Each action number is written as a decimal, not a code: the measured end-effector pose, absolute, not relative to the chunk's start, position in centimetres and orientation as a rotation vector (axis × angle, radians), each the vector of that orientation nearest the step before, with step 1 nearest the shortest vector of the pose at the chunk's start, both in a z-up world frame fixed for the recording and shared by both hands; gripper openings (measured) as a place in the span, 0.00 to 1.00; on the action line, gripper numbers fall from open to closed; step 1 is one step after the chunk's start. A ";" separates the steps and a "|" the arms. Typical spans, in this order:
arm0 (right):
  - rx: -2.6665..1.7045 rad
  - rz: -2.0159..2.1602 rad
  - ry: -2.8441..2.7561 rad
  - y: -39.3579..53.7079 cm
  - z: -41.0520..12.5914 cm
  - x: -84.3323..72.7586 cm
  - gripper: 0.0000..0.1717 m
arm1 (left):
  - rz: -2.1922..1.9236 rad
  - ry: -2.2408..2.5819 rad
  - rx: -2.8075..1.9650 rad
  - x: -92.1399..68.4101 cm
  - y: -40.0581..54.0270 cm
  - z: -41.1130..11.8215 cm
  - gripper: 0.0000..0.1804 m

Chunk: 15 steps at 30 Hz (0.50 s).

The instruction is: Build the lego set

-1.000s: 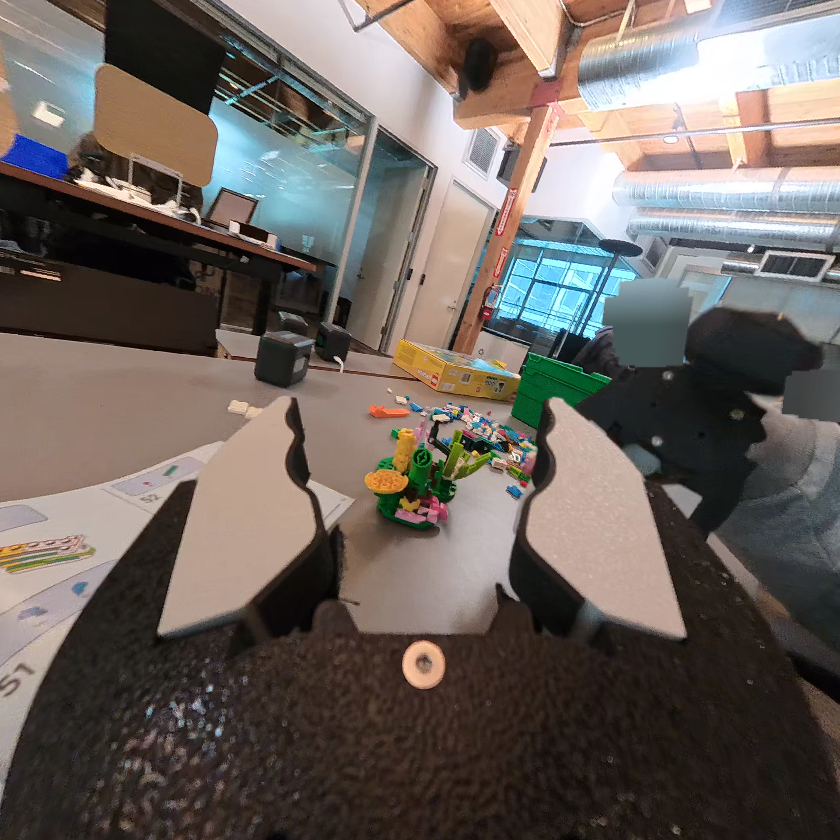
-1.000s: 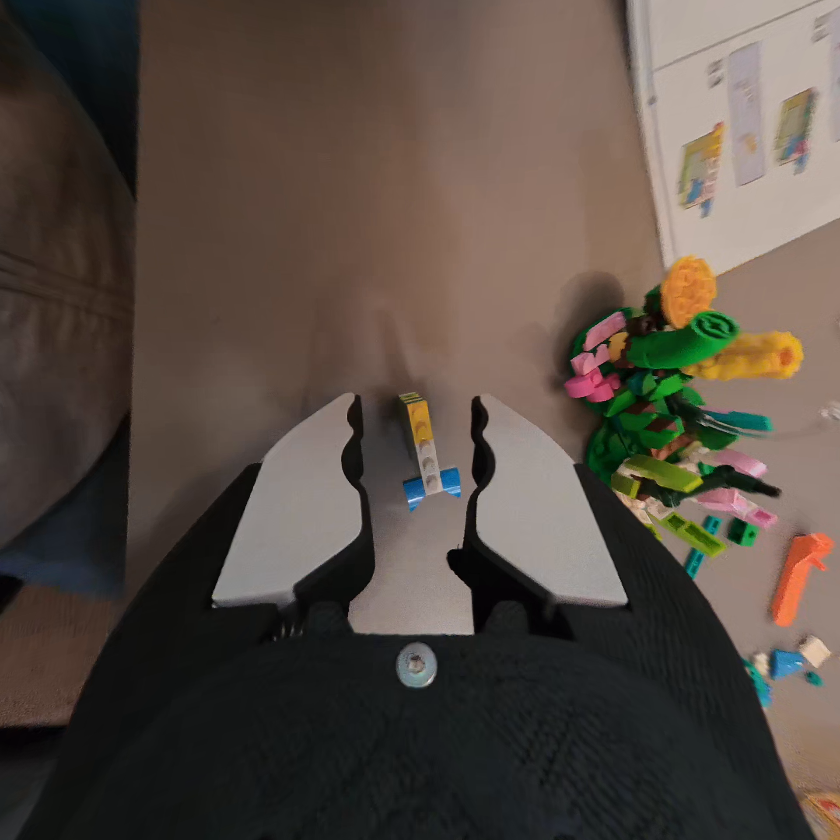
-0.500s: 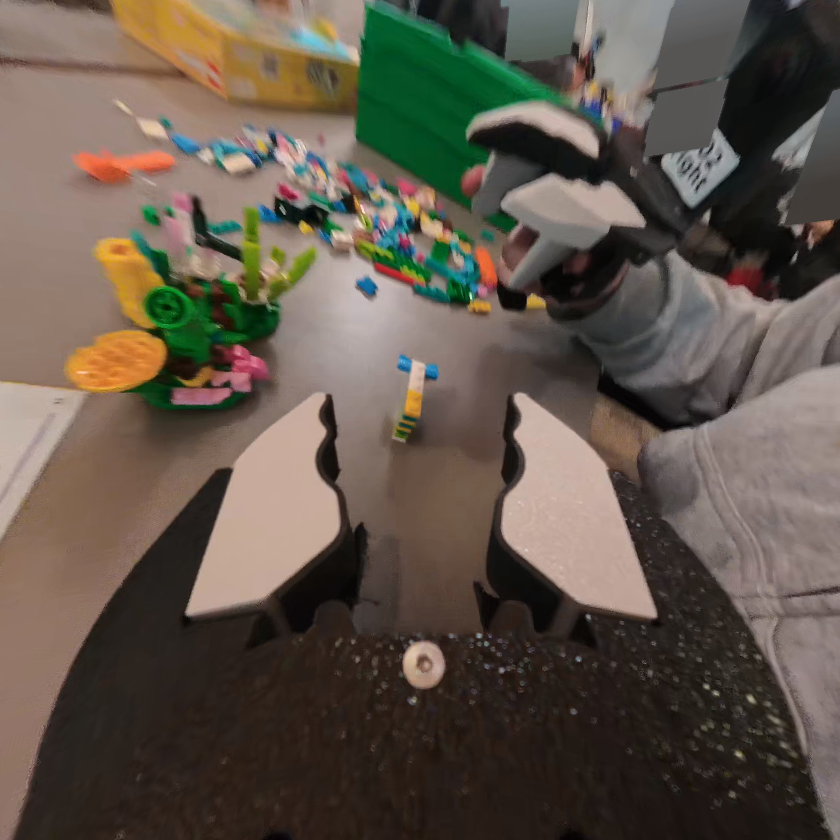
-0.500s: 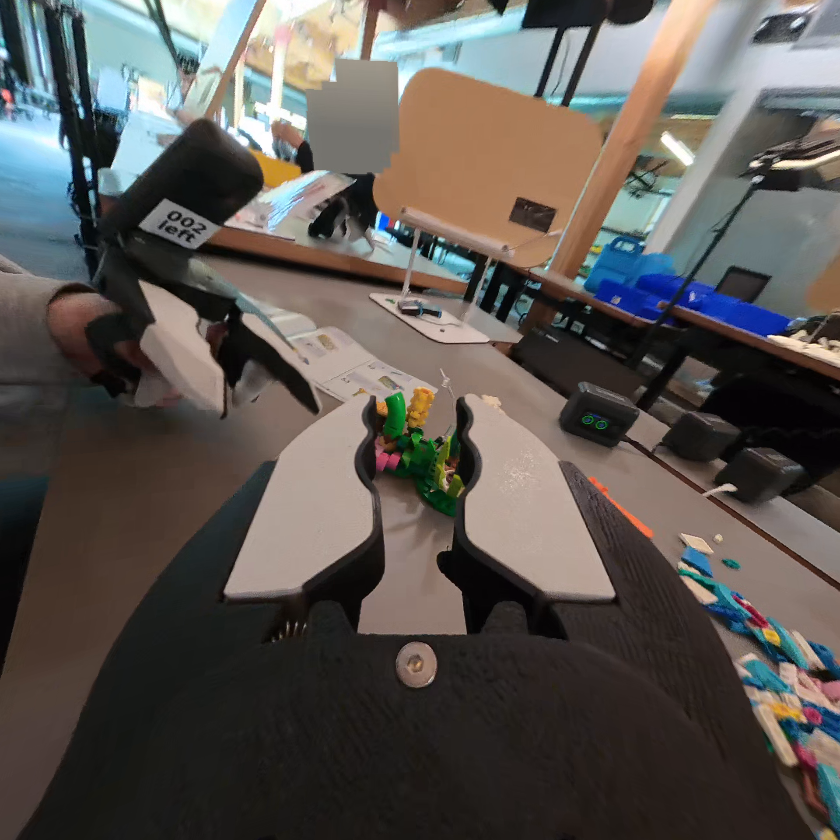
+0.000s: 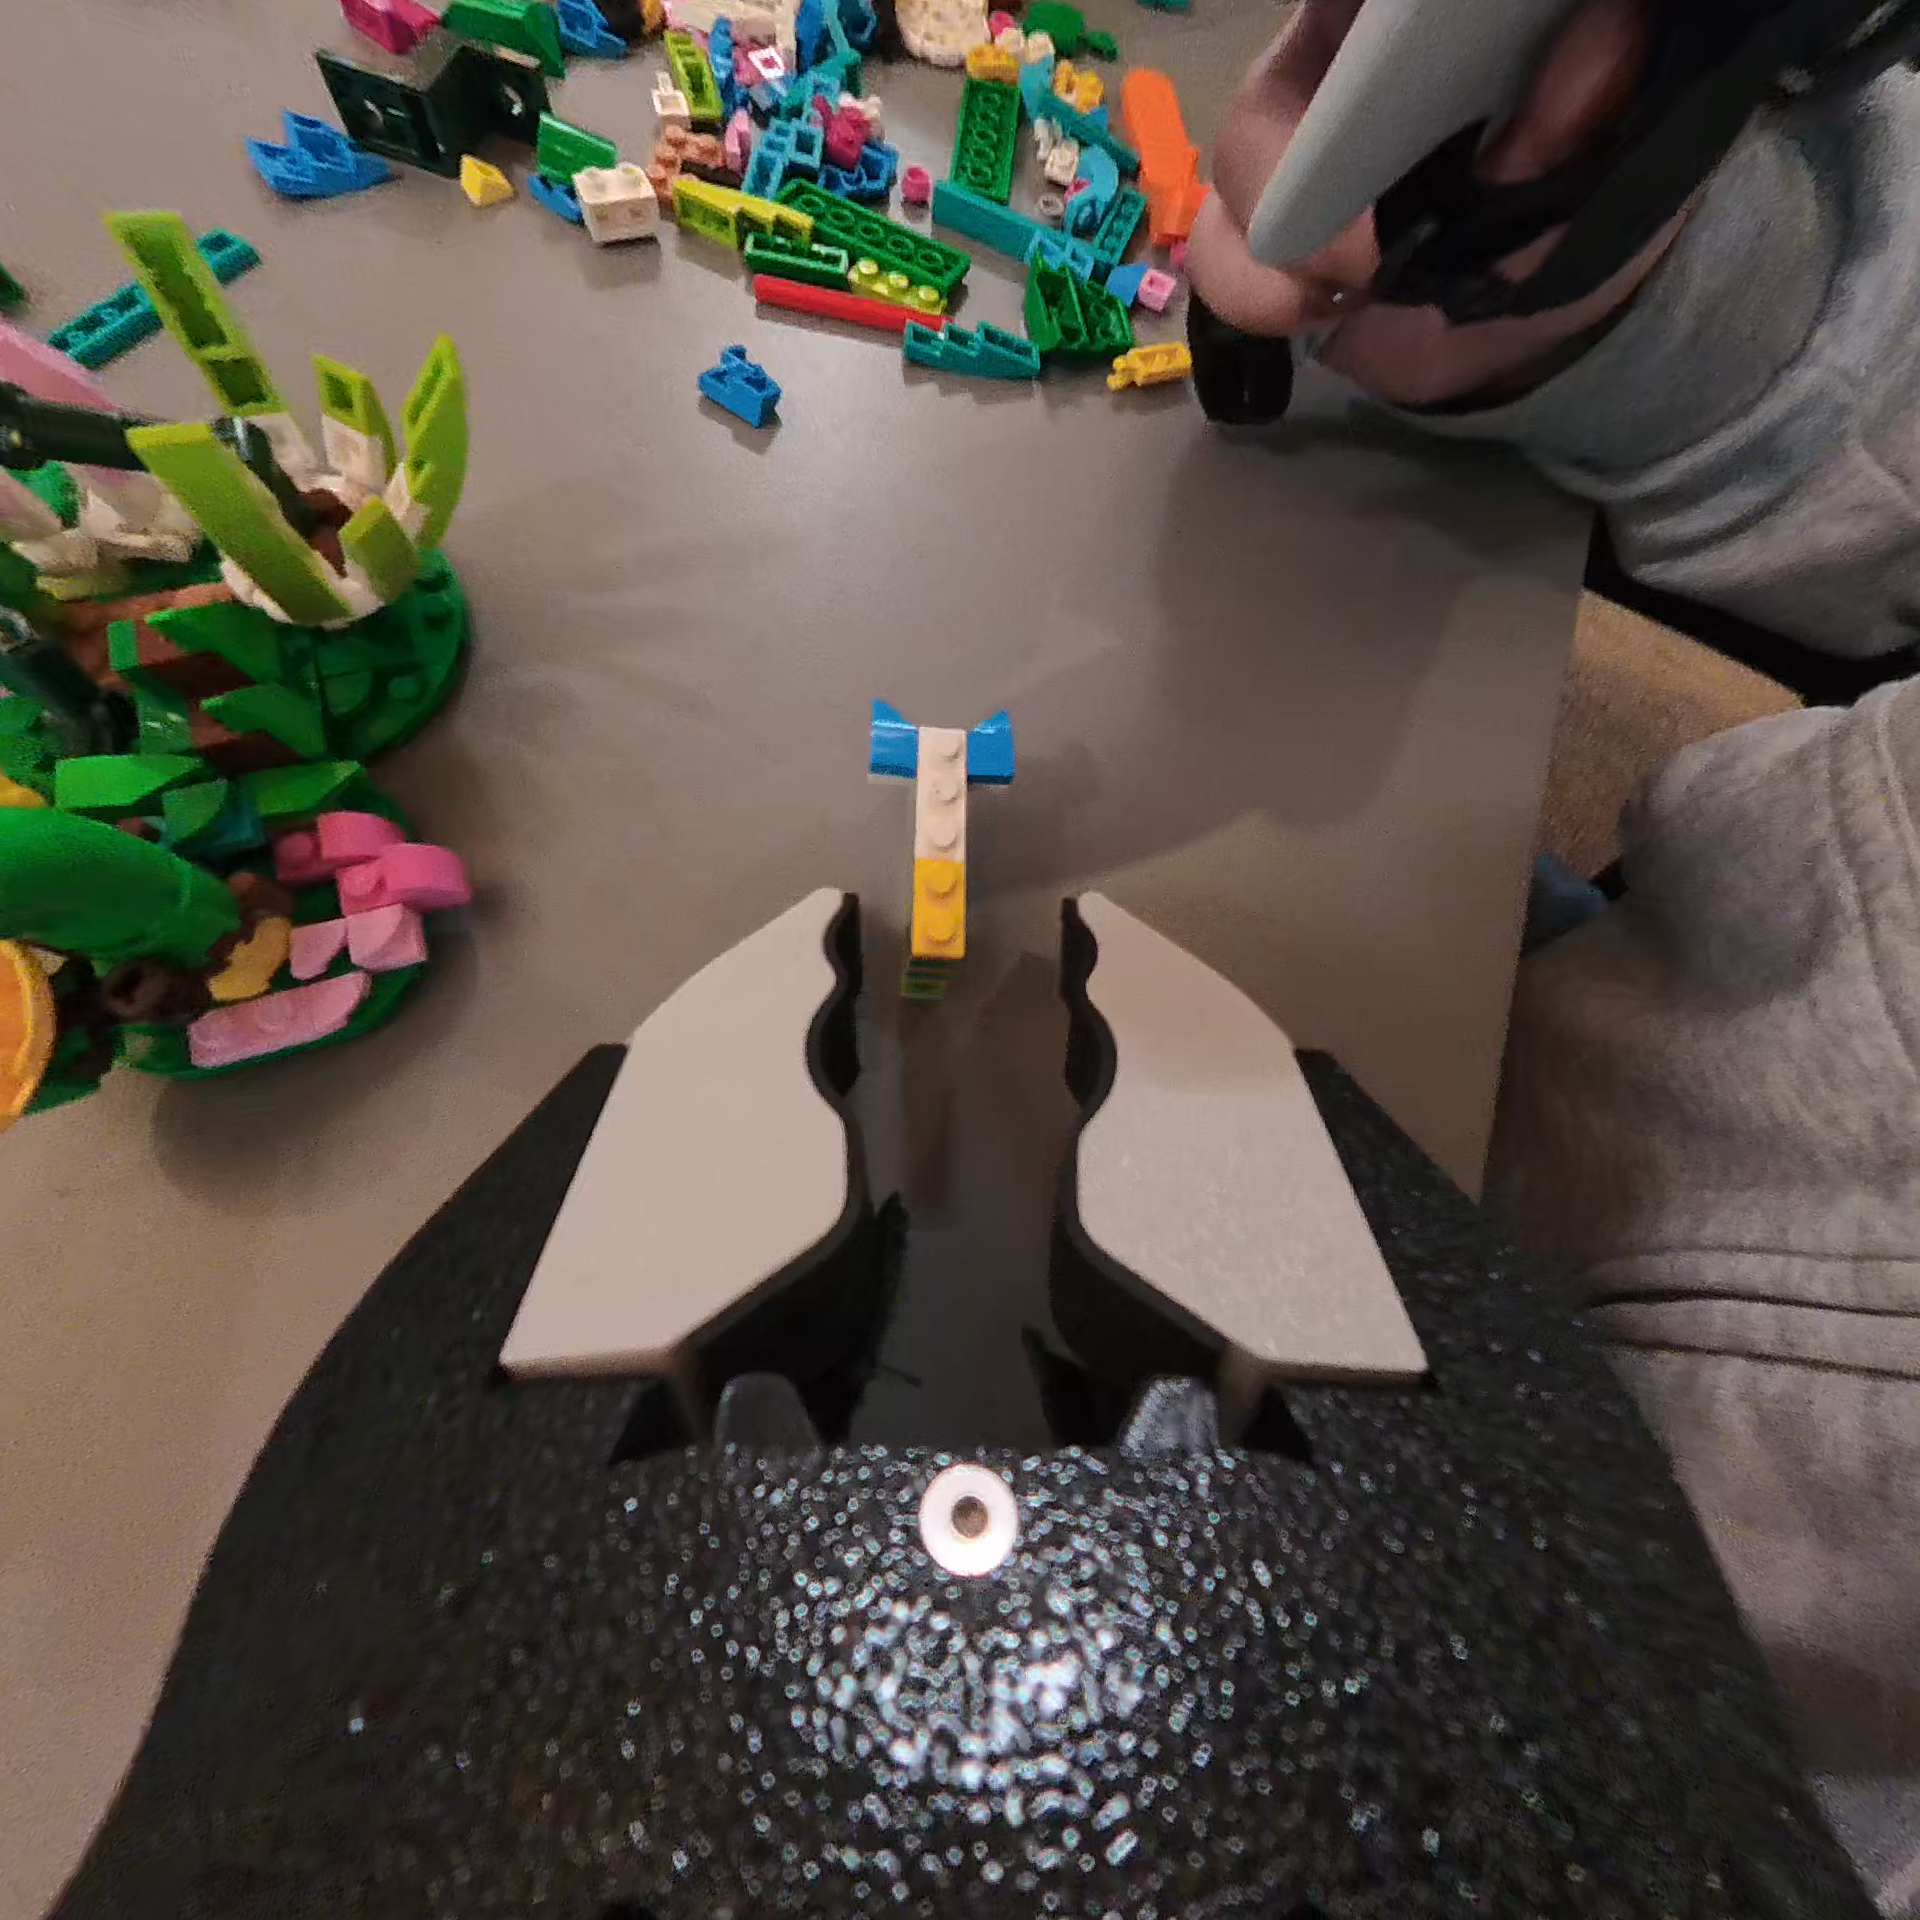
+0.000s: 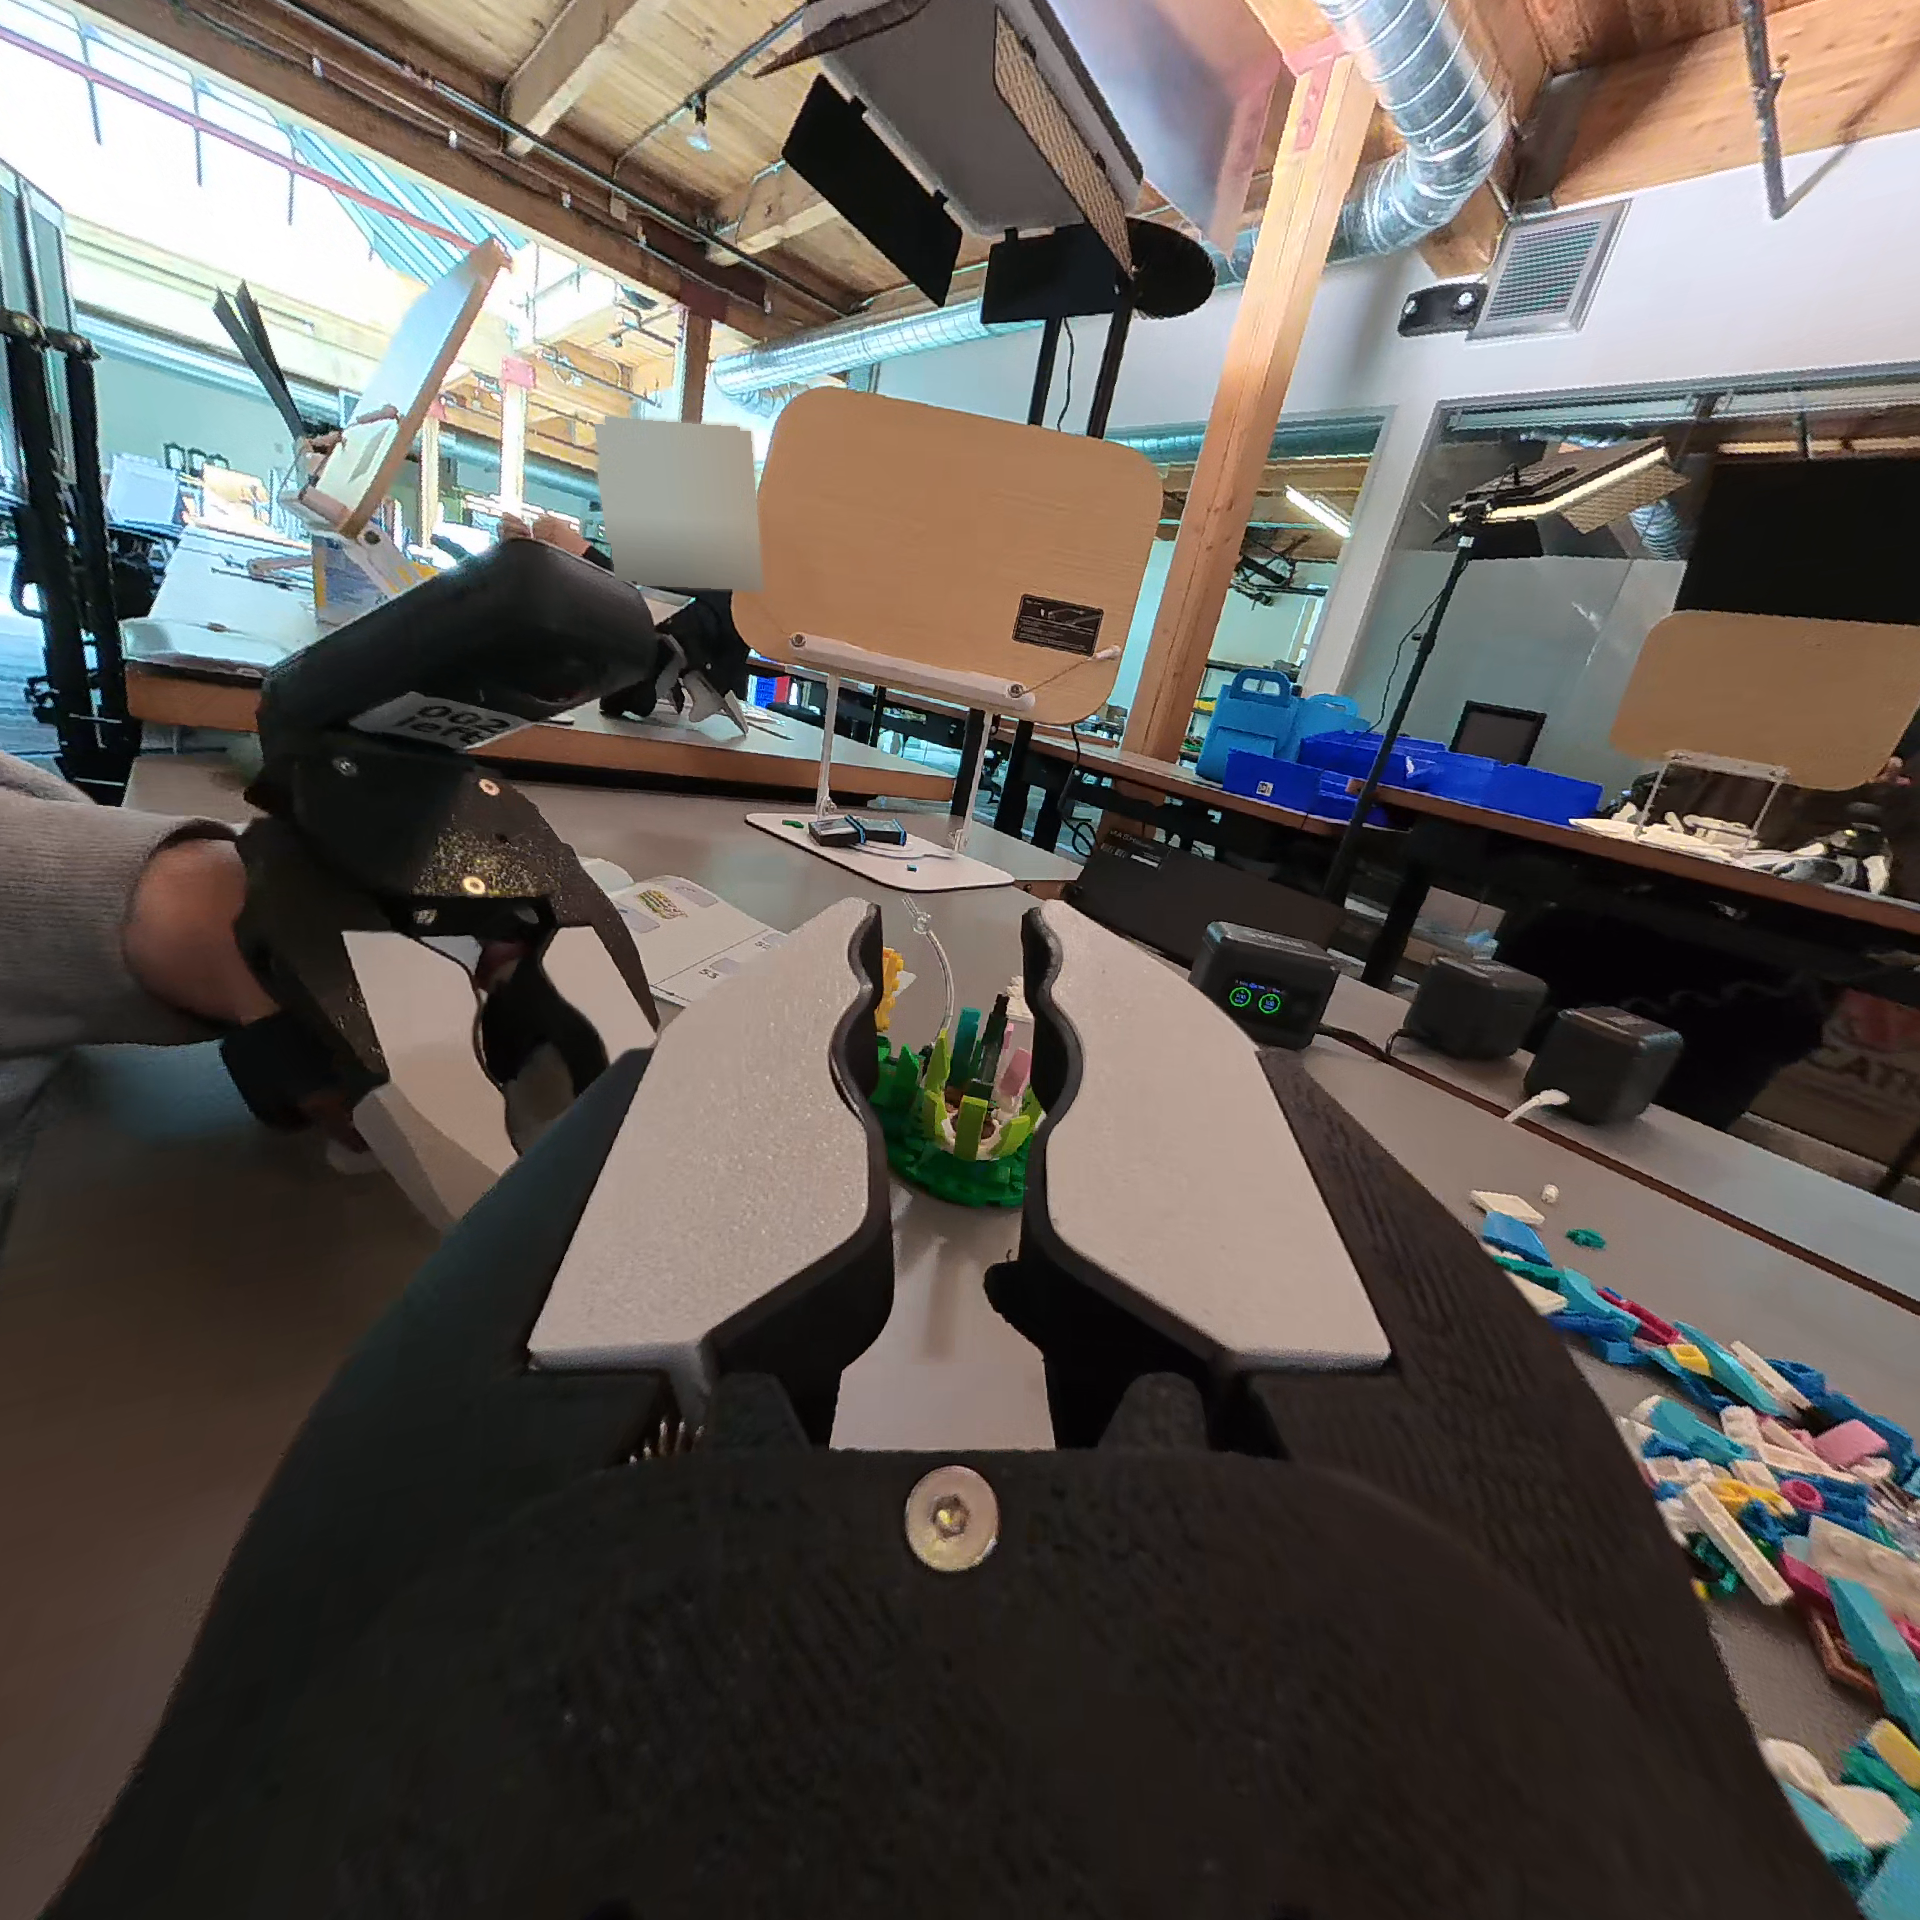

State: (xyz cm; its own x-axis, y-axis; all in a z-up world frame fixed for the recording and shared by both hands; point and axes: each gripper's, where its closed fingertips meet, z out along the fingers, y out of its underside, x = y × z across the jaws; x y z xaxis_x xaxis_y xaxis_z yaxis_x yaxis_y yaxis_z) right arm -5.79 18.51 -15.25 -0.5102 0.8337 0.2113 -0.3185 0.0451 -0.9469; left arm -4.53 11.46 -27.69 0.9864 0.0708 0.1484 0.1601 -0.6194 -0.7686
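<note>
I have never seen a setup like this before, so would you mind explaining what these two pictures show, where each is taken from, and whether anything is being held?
There is no robot here: a person holds a two-finger gripper in each hand, and each gripper carries a camera looking forward along its grey fingers.

The left wrist view looks down at a grey table. The left gripper is open around the near end of a small brick piece, yellow and white with blue wings; gaps show on both sides, so it is not held. A green brick flower model stands to the left, and loose bricks lie beyond.

The right wrist view looks level across the table into the room. The right gripper is open and holds nothing; the flower model sits farther off behind its fingers. The left gripper appears at its left.
</note>
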 end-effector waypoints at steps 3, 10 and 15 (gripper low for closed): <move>-0.564 1.625 -1.402 18.7 -15.1 -5.8 0.14 | -0.062 -0.153 -2.279 -4.9 11.5 -28.2 0.12; -0.589 1.617 -1.355 19.5 -14.7 -6.2 0.14 | -0.050 -0.171 -2.282 -5.2 11.5 -28.3 0.05; -0.596 1.555 -1.304 20.5 -14.1 -6.1 0.13 | -0.031 -0.135 -2.201 -5.4 11.3 -27.0 0.05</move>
